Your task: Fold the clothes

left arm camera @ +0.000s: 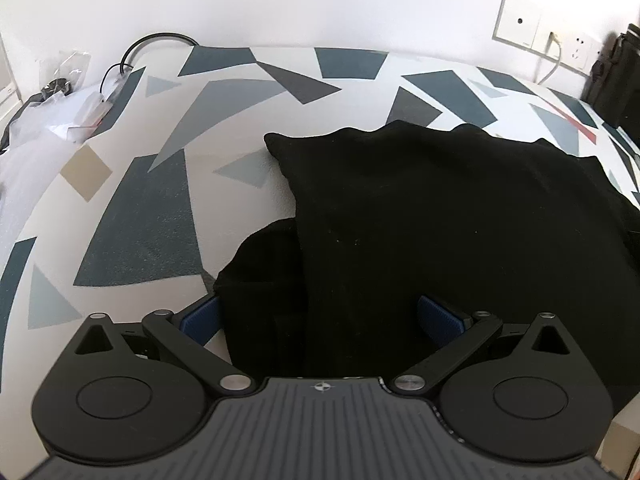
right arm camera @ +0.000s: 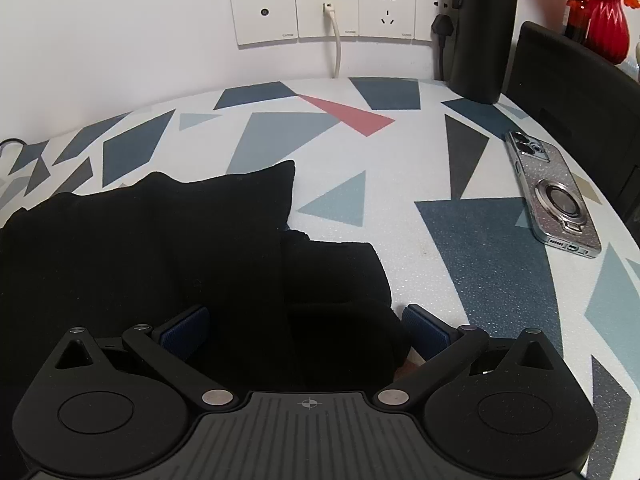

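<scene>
1. The black garment [left arm camera: 440, 216] lies on the patterned worktop [left arm camera: 136, 216], with a top layer lying over a lower one.
2. Your left gripper [left arm camera: 320, 316] sits at its near edge, jaws wide apart, with cloth between them but not pinched.
3. Your right gripper [right arm camera: 306, 326] is the same at the other near corner.
4. This could be just before a pinch or just after a let-go.
5. Mind the phone [right arm camera: 554, 196] lying near.

Bright even light, soft shadows, fisheye-bent edges, dark corners
</scene>
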Available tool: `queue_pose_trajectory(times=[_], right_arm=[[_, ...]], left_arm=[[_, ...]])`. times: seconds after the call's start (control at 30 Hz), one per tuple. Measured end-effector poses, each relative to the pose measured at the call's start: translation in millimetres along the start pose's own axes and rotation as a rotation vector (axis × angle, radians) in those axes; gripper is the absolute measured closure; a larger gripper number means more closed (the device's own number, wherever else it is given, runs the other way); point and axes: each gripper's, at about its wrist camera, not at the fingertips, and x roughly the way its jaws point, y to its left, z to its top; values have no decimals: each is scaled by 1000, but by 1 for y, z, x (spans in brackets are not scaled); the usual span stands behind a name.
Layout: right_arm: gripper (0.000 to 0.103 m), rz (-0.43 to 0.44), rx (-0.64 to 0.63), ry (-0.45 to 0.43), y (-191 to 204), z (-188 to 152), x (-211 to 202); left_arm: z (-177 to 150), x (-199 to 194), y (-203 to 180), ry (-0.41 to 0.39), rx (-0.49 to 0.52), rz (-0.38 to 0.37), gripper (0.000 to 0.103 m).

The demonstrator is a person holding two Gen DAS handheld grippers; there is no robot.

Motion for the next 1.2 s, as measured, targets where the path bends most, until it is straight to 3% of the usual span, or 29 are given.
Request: queue_pose_trajectory(times=[0.27,0.37,0.43,0.5,0.53,0.6,0.67,0.77,0.87,0.97,1.2], right_arm=[[1,-16,20,-49,3,-10,-4],[1,-2,12,-43,6,-10,-5],[10,10,13,-44,9,-10,-7],[31,29,-1,-56,16,-10,-10],[36,42,-9,-58,19,-10,-12],[59,70,-9,-55,24,-9,-14],[75,118,5,-38,29,-7,-15],[80,201,39,5,38,-1,-15],[82,287,58,-6,53,4,-20],[82,376,40,-73,76,12,-33],[83,624,-71,-86,157,22,-68]], left_arm=[[2,-3,-11,-2,24,-47,2],[3,-5,-18,-5,39,-74,24],[4,-6,-23,-6,49,-92,36],[5,-7,-25,-11,40,-105,58],[5,-7,-23,-13,20,-111,61],[7,-7,-19,-11,-26,-131,78],[7,-9,-13,-3,-72,-142,80],[3,-20,-4,-26,-88,-83,81],[-1,-38,15,-55,-124,-36,81],[-6,-61,36,-89,-173,15,81],[-45,-159,83,-201,-308,135,81]])
